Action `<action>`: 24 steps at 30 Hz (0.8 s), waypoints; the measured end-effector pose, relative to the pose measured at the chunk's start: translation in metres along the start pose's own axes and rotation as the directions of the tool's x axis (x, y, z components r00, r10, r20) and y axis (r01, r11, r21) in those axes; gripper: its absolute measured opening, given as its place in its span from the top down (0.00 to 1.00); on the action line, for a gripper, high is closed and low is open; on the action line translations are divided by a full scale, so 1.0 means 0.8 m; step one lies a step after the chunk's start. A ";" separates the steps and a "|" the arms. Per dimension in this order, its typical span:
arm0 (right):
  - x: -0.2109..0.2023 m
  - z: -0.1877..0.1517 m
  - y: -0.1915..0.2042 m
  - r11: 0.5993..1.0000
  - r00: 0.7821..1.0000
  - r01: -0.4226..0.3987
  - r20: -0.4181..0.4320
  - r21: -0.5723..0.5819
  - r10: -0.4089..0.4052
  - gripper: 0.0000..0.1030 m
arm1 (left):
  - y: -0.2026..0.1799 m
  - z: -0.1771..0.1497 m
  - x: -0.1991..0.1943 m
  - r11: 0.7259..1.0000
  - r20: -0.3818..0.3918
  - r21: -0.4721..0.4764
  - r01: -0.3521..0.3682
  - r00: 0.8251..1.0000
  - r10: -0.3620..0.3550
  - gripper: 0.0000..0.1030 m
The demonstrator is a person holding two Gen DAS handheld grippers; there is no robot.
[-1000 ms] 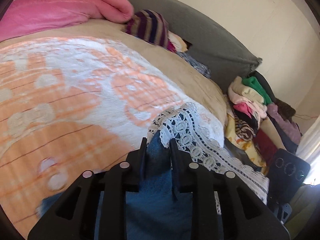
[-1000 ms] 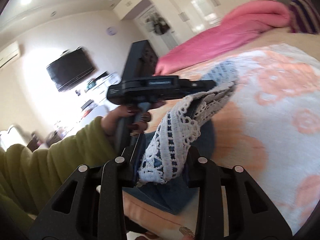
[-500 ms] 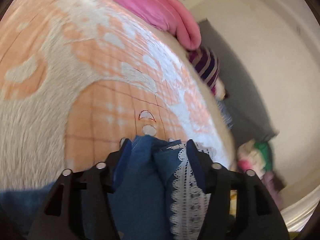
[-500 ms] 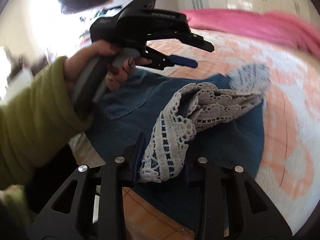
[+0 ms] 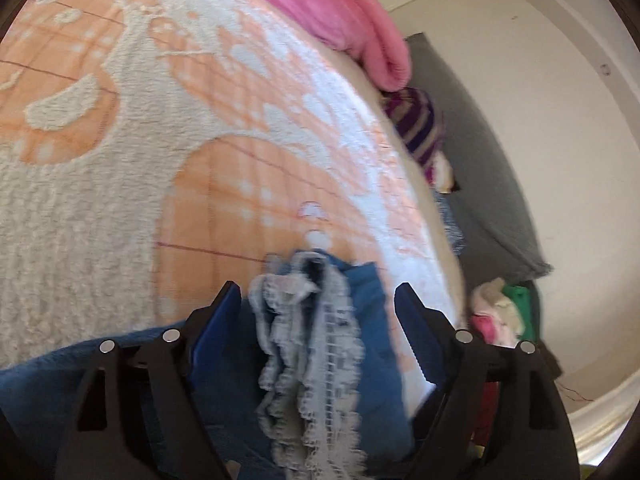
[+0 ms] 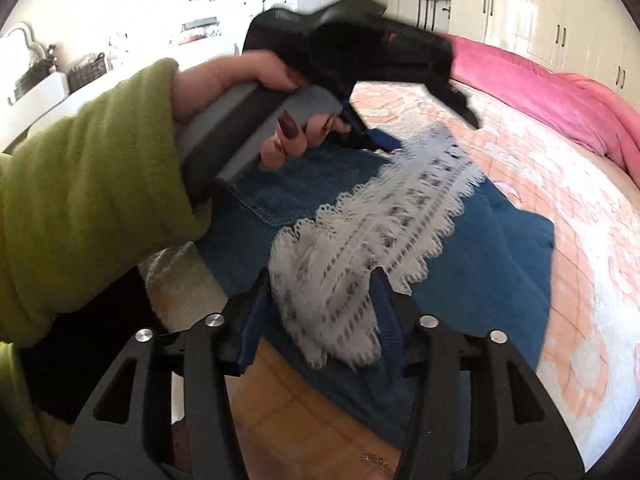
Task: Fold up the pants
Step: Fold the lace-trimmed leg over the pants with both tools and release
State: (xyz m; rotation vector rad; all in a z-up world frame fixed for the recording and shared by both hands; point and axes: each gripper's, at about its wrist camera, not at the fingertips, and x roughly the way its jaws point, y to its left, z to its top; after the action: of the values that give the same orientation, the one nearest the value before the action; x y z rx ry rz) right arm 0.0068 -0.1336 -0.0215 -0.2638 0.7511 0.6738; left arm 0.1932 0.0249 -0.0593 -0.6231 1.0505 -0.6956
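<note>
- Far left of the right wrist view, a green sleeve (image 6: 80, 184); the left hand (image 6: 256, 108) grips the left gripper (image 6: 424, 120) above the blue pants (image 6: 500, 272); a dark basket (image 6: 86, 72) sits on the shelf behind, contents too small to tell.
- One pair of pants, lying bunched on the bed (image 6: 560, 184), its white lace hem (image 6: 384, 232) running across the denim.
- Left gripper (image 5: 318, 300) in its own view: fingers (image 5: 218, 320) have just been opening and stand spread wide; the pants (image 5: 360, 340) and lace hem (image 5: 316, 360) lie loose in the gap, neither pad pressing.
- Right gripper (image 6: 320, 304): fingers (image 6: 254, 320) have just been opening too; the lace end sits between them, filling the gap; whether the pads press on it, I cannot tell.
- Right side: one pink blanket (image 5: 340, 12) at the bed's far edge; one striped garment (image 5: 416, 128) beside it; a grey cushion (image 5: 480, 184); a heap of clothes (image 5: 500, 312) lower right, blurred.
</note>
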 end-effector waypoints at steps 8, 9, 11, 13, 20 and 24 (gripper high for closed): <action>-0.008 -0.005 0.004 1.000 1.000 -0.017 0.009 0.006 0.017 0.54 | -0.002 0.007 0.018 0.998 0.000 0.046 -0.051 0.999 0.052 0.72; -0.003 -0.002 0.011 1.000 1.000 -0.011 0.006 -0.005 0.011 0.54 | -0.002 0.008 0.022 0.997 -0.007 0.050 -0.052 0.999 0.052 0.75; 0.006 -0.001 0.020 1.000 1.000 0.012 -0.002 -0.027 -0.012 0.70 | -0.007 0.008 0.028 0.993 -0.004 0.080 -0.087 0.996 0.087 0.79; 0.009 -0.001 0.023 0.999 0.999 -0.016 -0.031 -0.032 0.014 0.93 | -0.010 0.009 0.023 0.992 0.011 0.092 -0.084 0.996 0.083 0.82; 0.011 -0.009 0.020 0.992 0.991 -0.124 -0.054 -0.016 0.123 0.81 | -0.014 -0.005 0.016 0.959 0.034 0.175 -0.224 0.975 0.222 0.77; -0.028 -0.010 -0.009 0.986 0.987 -0.159 0.021 0.046 0.159 0.74 | -0.008 -0.003 0.006 0.961 0.056 0.148 -0.233 0.972 0.227 0.65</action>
State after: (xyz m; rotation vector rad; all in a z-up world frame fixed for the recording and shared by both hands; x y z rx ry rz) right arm -0.0051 -0.1531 -0.0117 -0.1554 0.7764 0.8072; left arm 0.1913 0.0167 -0.0581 -0.3717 1.0040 -0.5522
